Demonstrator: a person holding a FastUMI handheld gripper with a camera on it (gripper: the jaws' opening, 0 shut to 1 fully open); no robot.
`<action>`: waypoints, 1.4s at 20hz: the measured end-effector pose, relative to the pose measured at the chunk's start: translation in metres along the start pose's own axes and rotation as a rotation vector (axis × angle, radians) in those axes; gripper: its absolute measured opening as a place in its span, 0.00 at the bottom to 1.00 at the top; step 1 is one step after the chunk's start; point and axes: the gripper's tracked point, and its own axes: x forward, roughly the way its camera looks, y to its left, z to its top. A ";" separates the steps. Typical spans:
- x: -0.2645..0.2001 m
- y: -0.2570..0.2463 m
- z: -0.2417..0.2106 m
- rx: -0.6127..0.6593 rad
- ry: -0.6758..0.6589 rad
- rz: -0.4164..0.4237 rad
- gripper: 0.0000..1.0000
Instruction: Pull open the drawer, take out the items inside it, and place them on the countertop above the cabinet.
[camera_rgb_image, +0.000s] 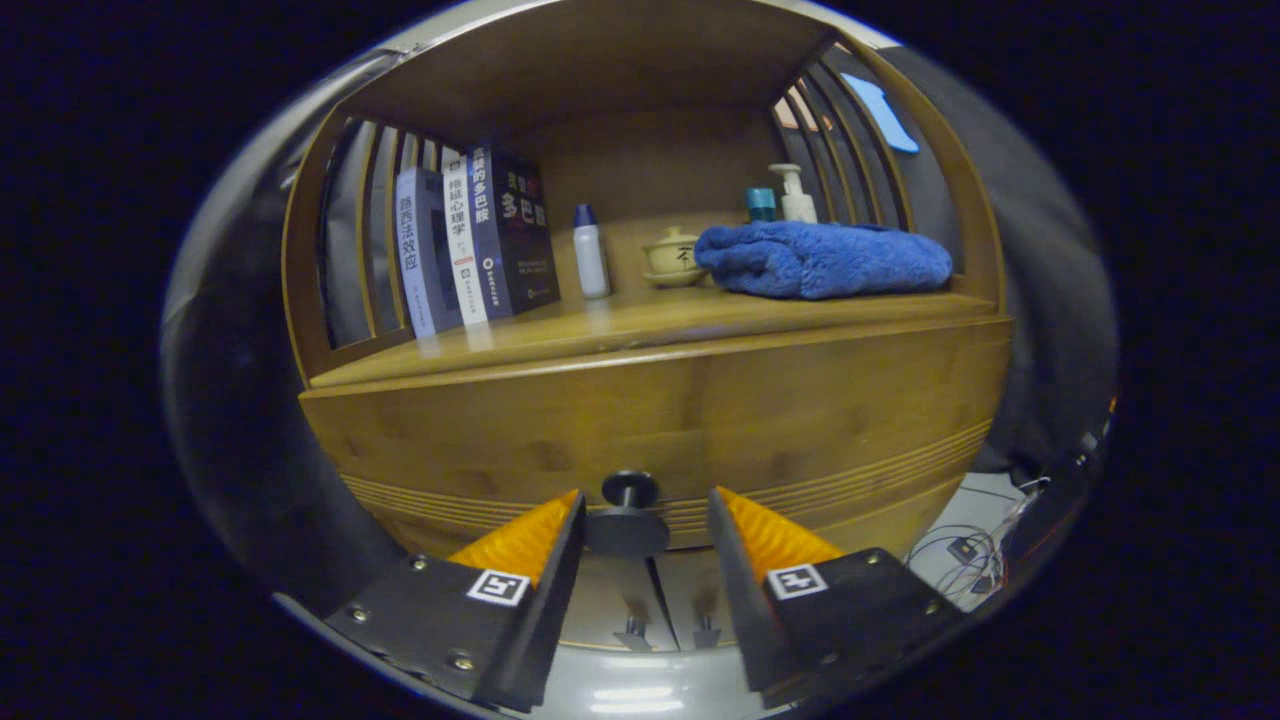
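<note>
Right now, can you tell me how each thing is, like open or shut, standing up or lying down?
Drawer: shut.
Drawer knob: between the fingers, not yet squeezed.
Gripper: open, one finger either side of the knob.
Books: standing upright on the countertop.
White bottle: upright, cap on.
Lidded cup: upright, lid on.
Blue towel: rolled up, lying flat.
Pump bottle: upright behind the towel.

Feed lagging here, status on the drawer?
Gripper open, fingers either side of knob, not clamped. Drawer shut. Nothing in the way.
</note>
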 end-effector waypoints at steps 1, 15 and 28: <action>0.010 -0.001 0.001 -0.004 -0.030 -0.014 0.53; -0.035 -0.002 -0.022 -0.007 -0.070 -0.086 0.26; -0.152 0.001 -0.061 -0.051 -0.053 -0.071 0.25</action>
